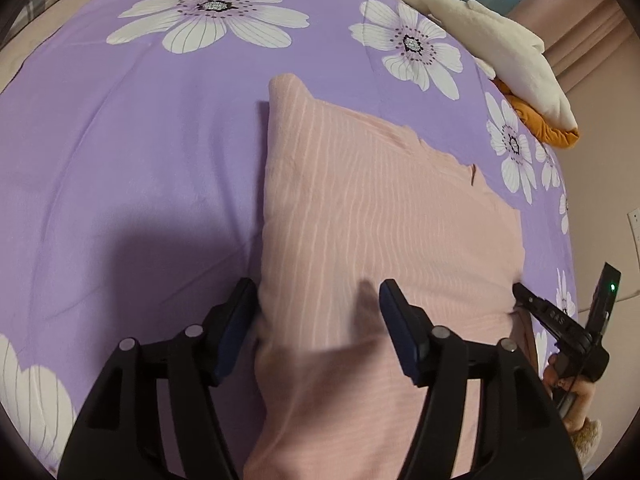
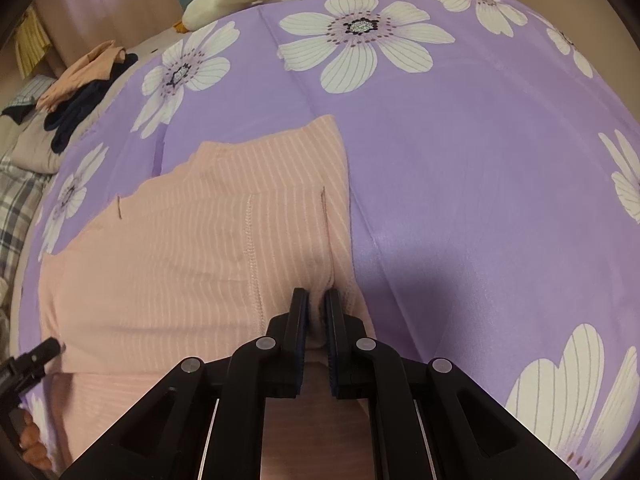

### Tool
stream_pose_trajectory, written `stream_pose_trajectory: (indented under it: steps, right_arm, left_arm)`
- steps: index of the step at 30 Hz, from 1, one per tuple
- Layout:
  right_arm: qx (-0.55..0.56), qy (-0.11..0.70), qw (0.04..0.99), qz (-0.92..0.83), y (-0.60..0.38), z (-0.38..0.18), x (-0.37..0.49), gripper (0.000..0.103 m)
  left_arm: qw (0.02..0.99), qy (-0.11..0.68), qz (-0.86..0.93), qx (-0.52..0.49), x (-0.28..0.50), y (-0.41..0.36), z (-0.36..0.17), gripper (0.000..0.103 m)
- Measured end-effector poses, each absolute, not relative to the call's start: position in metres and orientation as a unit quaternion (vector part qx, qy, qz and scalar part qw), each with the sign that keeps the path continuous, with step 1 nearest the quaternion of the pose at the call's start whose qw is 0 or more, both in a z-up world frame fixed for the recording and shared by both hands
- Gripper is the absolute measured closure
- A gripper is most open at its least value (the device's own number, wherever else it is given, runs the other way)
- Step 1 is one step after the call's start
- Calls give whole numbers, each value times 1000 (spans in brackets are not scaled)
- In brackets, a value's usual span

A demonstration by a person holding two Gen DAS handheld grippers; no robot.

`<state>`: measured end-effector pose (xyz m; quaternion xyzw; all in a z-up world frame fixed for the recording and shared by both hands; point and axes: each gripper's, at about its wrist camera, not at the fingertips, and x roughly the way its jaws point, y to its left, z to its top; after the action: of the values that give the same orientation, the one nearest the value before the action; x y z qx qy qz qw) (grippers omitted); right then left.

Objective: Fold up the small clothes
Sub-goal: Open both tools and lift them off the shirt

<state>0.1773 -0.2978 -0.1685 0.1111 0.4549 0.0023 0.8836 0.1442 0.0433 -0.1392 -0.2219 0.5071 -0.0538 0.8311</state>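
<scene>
Left gripper [image 1: 318, 300] jaws apart, right gripper [image 2: 316, 312] clamped on pink striped garment [image 1: 380, 220]; a one-sided pull could skew the fold.

Both wrist views close above the bed, angled steeply down, sharing the pink garment [image 1: 380, 220] on the purple sheet [image 2: 480, 160]

My pink garment [image 1: 384, 216] with thin white stripes lies flat and partly folded on the purple flowered bedspread [image 1: 132, 152], near its front edge. The far edge is stepped, and one near fold is pinched up.
</scene>
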Motion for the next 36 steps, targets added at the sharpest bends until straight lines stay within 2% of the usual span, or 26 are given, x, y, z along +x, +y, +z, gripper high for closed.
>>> stream_pose_trajectory:
  steps: [3,6,7,8,9,10,11,16,20,23,36]
  right_arm:
    - [110,460,881,1,-297,-166,177,97]
    - [88,464,881,0,-292,-160,174,92]
    - [90,465,881,2,-291,-158,172,84]
    - [95,464,881,8,-291,-156,170,68]
    - [99,462,881,13,-290,-154,167,58]
    - [99,458,883,12,-290,-150,164,41]
    - [94,450,888,7,-288,-146,159,37]
    - [64,421,905,-7,-284,-124,144,35]
    - [52,392,918,-2,-282,-103,129,24]
    - [50,375,926,5,-281,-92,117,20]
    - [53,366,928,40,-281,-95,58,20]
  left_arm:
    - [836,501,-52,-219,135,42,-131,37]
    - [845,488,-54,-211,121,42,-120,28]
    - [848,484,-54,-208,117,42,-116,27]
    - [852,479,-55,-204,113,41,-111,26]
    - [855,475,-57,-203,109,41,-107,25]
    - [857,470,-58,-203,106,41,-103,20]
    - [859,466,-60,-203,102,41,-99,18]
    - [872,439,-70,-205,84,38,-76,10]
    - [878,426,-73,-206,72,38,-64,9]
    - [882,420,-72,-200,59,38,-60,7]
    - [863,467,-82,-175,-1,30,-98,7]
